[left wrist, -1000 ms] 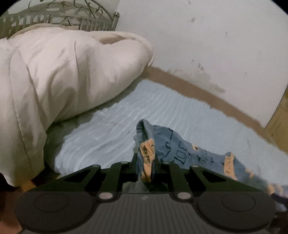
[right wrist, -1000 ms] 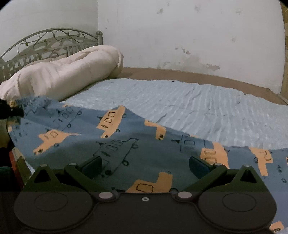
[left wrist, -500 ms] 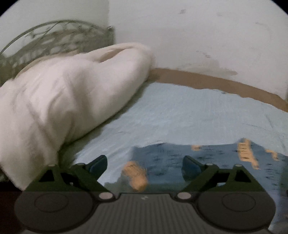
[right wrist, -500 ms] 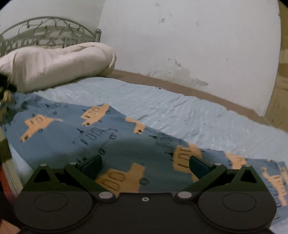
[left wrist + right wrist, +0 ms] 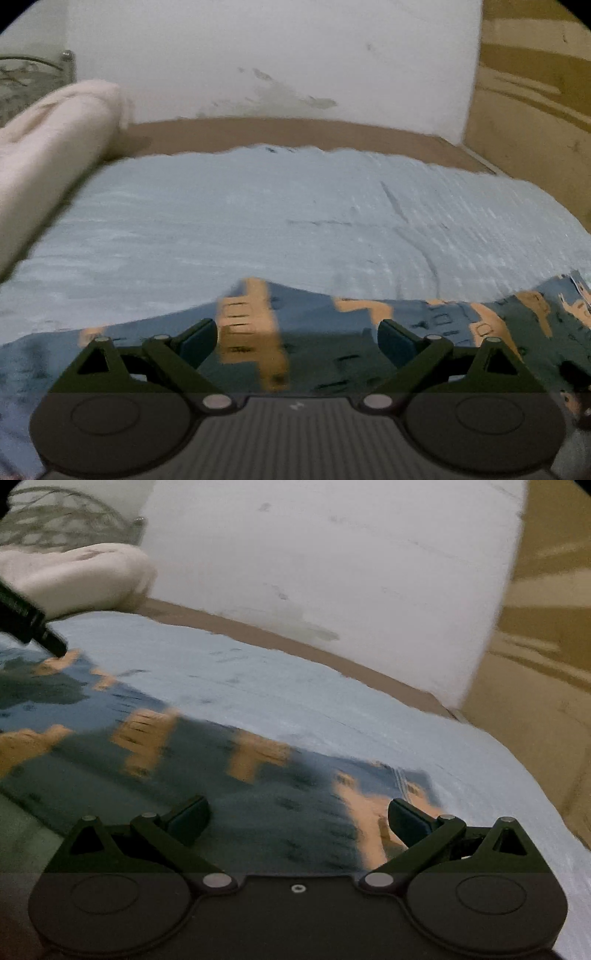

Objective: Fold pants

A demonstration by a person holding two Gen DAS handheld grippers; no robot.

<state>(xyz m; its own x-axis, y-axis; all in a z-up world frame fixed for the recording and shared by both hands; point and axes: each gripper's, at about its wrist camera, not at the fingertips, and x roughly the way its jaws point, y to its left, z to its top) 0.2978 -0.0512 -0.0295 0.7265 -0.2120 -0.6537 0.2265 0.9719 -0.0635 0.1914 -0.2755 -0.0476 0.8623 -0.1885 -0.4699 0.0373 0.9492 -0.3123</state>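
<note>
Blue pants (image 5: 332, 354) printed with orange vehicles lie spread flat along the near part of the light blue bed sheet (image 5: 258, 221). My left gripper (image 5: 295, 341) hovers over them, open, with only flat cloth below the gap. In the right wrist view the pants (image 5: 184, 760) run from the left edge to a stitched hem (image 5: 402, 782) on the right. My right gripper (image 5: 297, 819) is open above that end, nothing pinched. One dark finger (image 5: 33, 624) of the left gripper pokes in at the upper left, over the pants' far end. Both views are motion-blurred.
A rolled cream duvet (image 5: 48, 147) lies along the left of the bed, in front of a metal headboard (image 5: 33, 74). A stained white wall (image 5: 277, 66) and a brown mattress edge (image 5: 295, 129) close the far side. Wooden furniture (image 5: 535, 92) stands at the right.
My left gripper let go of the bunched pants edge and opened wide; the cloth now lies flat. Both views swung right along the bed. The right gripper stayed open.
</note>
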